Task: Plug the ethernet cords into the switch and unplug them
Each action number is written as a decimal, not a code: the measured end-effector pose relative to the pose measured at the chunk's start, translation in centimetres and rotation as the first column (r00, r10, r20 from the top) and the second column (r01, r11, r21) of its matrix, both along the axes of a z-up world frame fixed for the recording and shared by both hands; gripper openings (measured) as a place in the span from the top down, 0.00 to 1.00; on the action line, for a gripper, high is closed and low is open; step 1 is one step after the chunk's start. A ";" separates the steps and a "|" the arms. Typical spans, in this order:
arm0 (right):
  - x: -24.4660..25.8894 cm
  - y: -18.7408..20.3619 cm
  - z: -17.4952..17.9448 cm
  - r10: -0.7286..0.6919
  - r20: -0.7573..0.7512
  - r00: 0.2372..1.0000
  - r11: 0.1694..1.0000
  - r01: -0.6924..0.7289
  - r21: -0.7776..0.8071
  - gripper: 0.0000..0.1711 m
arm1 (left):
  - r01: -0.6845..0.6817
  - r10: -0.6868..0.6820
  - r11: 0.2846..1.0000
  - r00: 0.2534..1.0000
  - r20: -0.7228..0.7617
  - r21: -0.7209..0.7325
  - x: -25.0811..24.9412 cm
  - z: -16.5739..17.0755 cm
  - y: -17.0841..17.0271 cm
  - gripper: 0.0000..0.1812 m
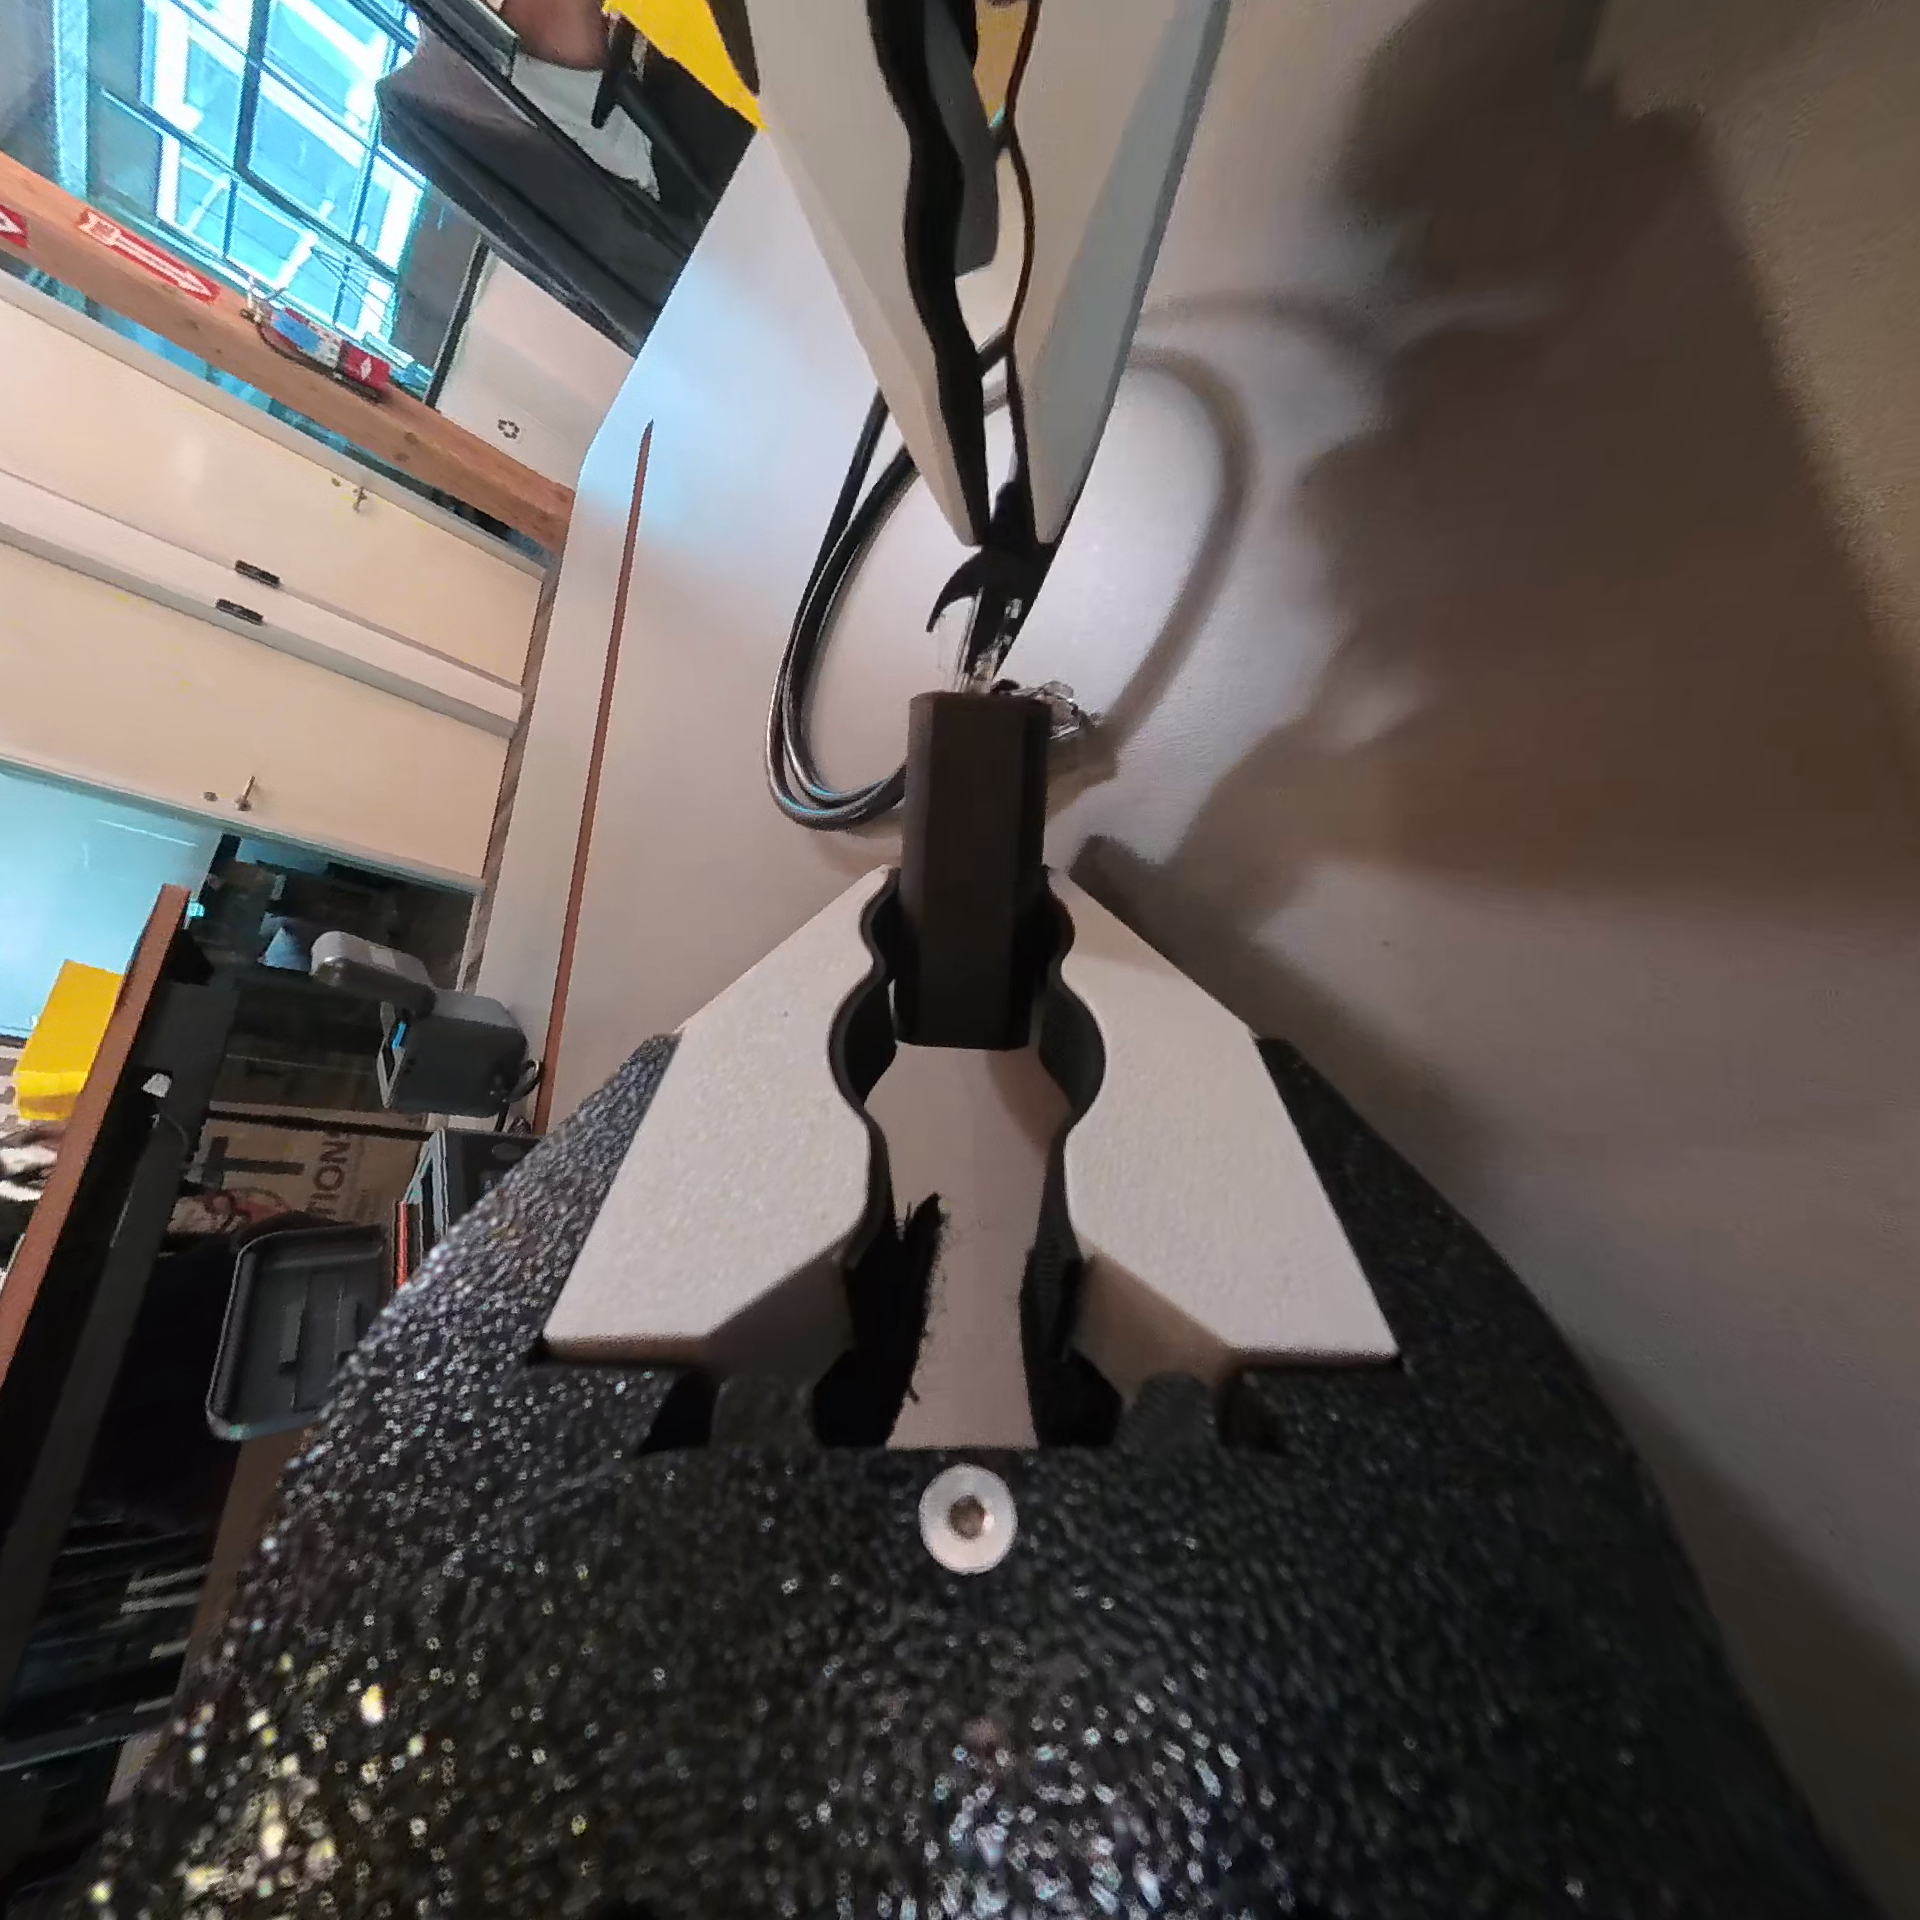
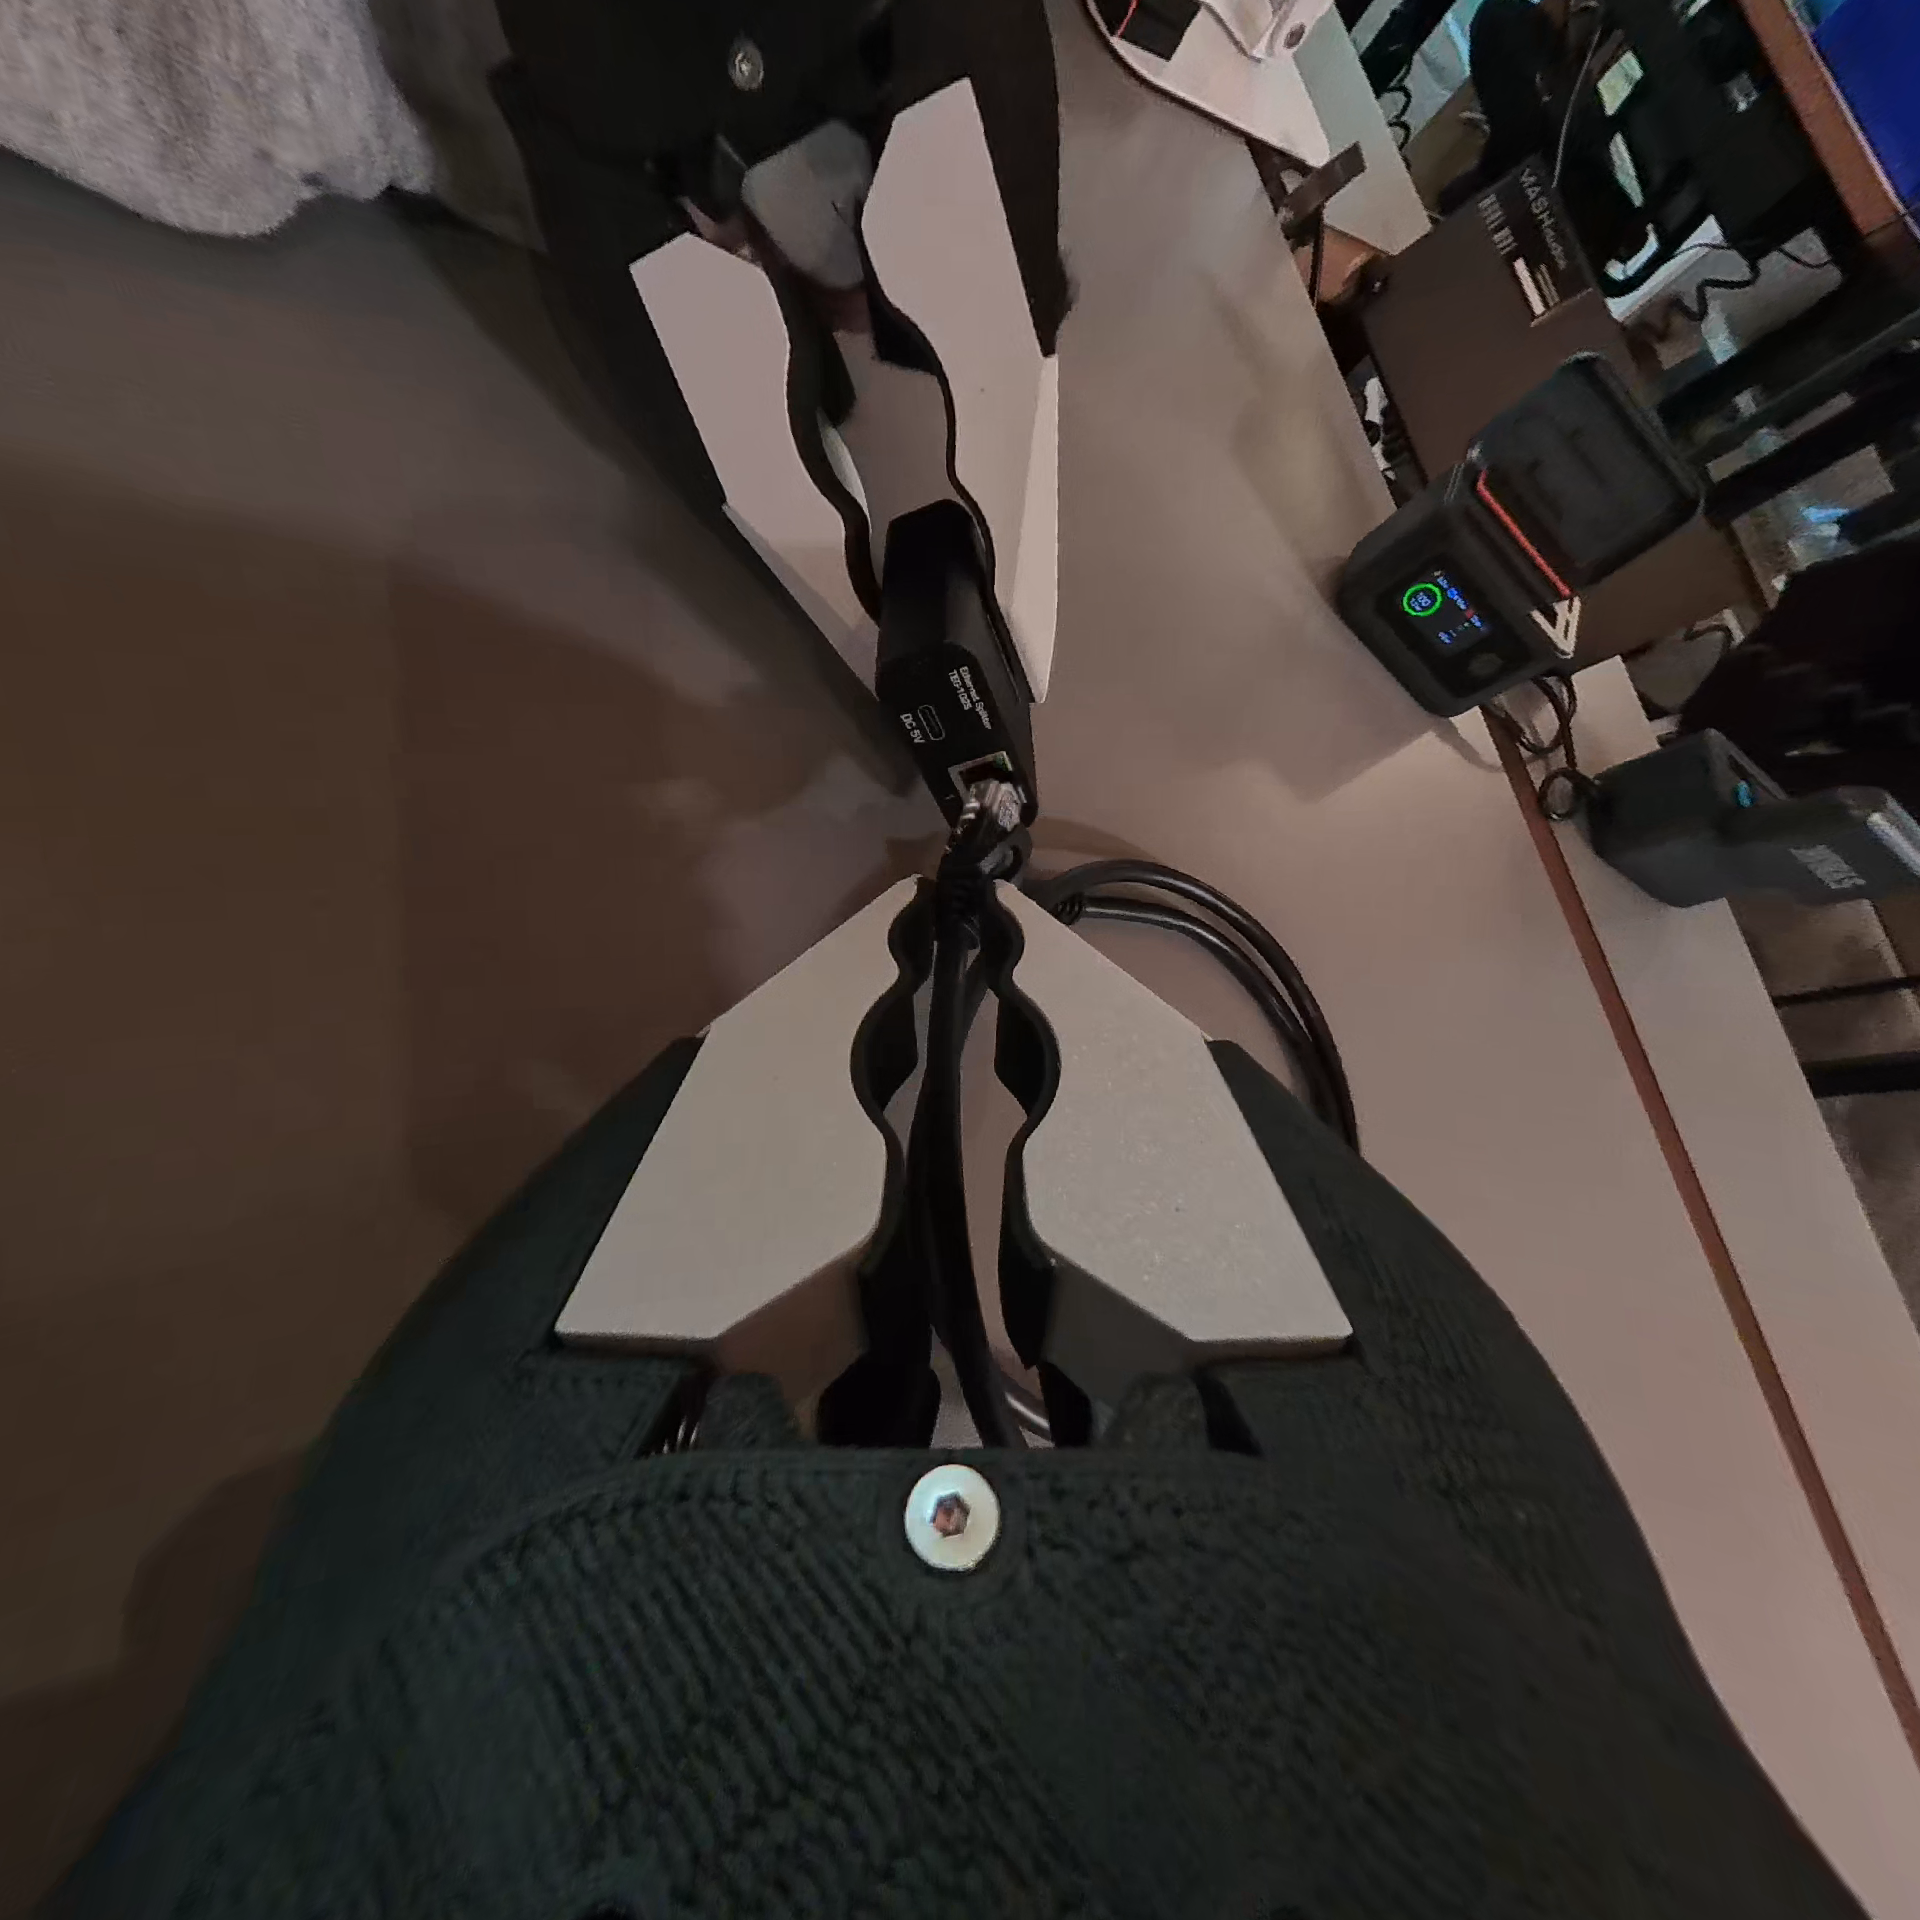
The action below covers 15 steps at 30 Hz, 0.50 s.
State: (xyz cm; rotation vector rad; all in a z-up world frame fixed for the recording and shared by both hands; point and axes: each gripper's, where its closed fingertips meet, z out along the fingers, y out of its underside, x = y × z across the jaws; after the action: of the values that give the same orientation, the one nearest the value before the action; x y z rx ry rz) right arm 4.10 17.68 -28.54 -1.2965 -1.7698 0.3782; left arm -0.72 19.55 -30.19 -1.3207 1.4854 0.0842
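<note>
Left gripper clamps the switch; right gripper pinches a cord, plug at port, needing a straight push.

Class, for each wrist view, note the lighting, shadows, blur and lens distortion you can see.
Left wrist view: daylit windows glow brightly, a soft broad shadow darkens the white tabletop, straight edges bow from the wide-angle lens. Right wrist view: dimmer overall, the small black rectangular switch looks fairly sharp, the table's left side lies in brown shadow.
</note>
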 end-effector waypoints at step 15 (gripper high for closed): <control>-1.2 -0.8 0.6 0.141 -0.001 0.990 0.985 -0.140 -0.103 0.96 | 0.054 -0.047 0.993 0.996 0.071 -0.103 0.3 0.2 -0.9 0.88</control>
State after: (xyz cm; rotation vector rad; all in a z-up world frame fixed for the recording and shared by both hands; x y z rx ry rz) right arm 2.89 16.90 -27.90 -1.2480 -1.8741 0.5514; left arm -0.39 18.70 -30.04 -1.3555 1.4803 -0.0724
